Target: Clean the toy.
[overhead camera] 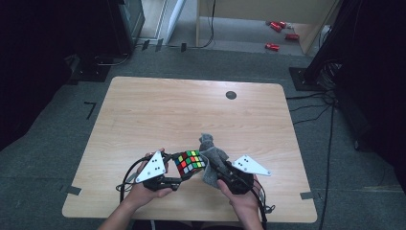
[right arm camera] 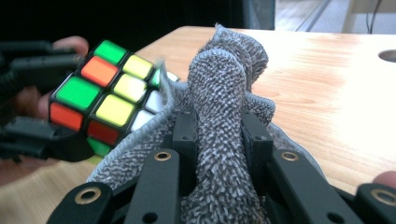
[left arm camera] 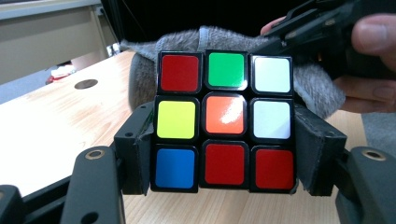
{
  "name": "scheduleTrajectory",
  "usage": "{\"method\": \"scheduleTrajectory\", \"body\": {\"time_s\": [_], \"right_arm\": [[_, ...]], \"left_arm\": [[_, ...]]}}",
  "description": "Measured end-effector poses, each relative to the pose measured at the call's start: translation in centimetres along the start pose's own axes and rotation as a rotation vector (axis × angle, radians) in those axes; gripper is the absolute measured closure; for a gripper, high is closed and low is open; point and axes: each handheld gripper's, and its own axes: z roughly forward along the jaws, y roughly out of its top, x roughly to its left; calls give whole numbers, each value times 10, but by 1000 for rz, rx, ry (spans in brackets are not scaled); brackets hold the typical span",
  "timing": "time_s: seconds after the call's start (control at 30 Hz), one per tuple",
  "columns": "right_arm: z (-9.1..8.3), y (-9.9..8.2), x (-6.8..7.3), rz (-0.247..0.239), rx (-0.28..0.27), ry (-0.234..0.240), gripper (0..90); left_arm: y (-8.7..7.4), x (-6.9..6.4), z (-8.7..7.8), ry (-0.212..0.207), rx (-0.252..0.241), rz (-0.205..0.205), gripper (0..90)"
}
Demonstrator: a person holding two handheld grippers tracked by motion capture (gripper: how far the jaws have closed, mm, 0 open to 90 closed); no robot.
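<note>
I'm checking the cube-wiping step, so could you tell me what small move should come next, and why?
Probably slide the grey cloth, pinched in the right gripper, across the cube. The left gripper clamps the cube above the table, and the cloth already lies against its side.

Light wooden table (overhead camera: pixel 158 110), round grommet hole (overhead camera: pixel 231 95).

Showing no readable text, labels, brands or numbers anywhere, whether on the cube, cloth or worktop.
</note>
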Motion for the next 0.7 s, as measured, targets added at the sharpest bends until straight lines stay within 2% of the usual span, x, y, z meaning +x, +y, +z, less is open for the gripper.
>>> {"method": "scheduleTrajectory", "body": {"time_s": [0.03, 0.1, 0.13, 0.17, 0.2, 0.3, 0.37, 0.43, 0.57, 0.63, 0.7], "right_arm": [[-3, 2, 0, 27, -19, 8, 731], [-8, 7, 5, 26, -56, 28, 731], [-8, 7, 5, 26, -56, 28, 731], [-12, 11, 15, -9, -82, 57, 730], [-12, 12, 19, -22, -86, 67, 730], [-8, 9, 28, -79, -72, 91, 729], [-5, 5, 26, -71, -64, 90, 727], [-1, 3, 19, -58, -44, 71, 727], [1, 0, 4, -17, 5, -4, 729], [-1, 2, 1, -2, -3, -20, 729], [-5, 5, 4, -10, -30, -13, 728]], "left_arm": [[-1, 0, 1, 3, 13, 10, 342], [-5, -3, 6, 14, 55, 40, 343], [-5, -3, 6, 14, 55, 40, 343], [-5, -6, 8, 7, 59, 46, 342], [-4, -7, 9, 2, 54, 48, 342], [-1, -12, 8, 2, 38, 62, 342], [-1, -11, 5, 13, 31, 67, 343], [0, -9, 3, 13, 18, 54, 343], [1, -6, 1, 16, 0, 38, 343], [0, -6, 2, 21, 12, 42, 343], [-2, -7, 5, 23, 30, 46, 343]]}}
